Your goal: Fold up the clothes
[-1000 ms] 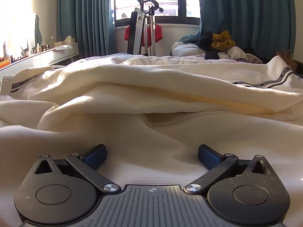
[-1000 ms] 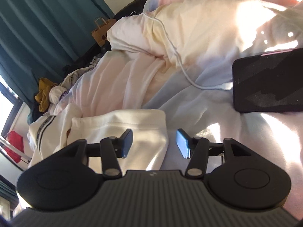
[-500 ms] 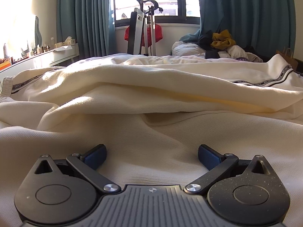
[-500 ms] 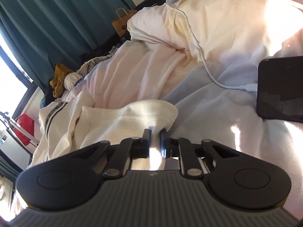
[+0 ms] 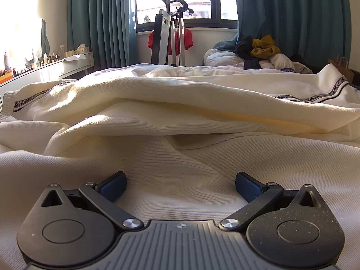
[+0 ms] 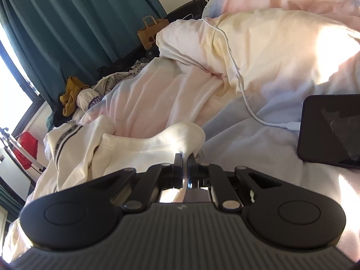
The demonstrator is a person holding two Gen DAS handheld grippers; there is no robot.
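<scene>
Sweater (image 5: 180, 117), cream, rumpled across bed (image 6: 258, 139). Right tongs (image 6: 185, 157) pinched on its cuff (image 6: 189, 135); phone (image 6: 330, 130) at 3 o'clock. Left tongs (image 5: 180, 184) wide, resting on sweater.

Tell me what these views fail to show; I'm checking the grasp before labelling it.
- Right wrist view: how much cream garment the right gripper pinches; its fingers cover the spot.
- Left wrist view: garment's full outline, cut off by frame edges beyond the left gripper.
- Trim lettering: too small.
</scene>
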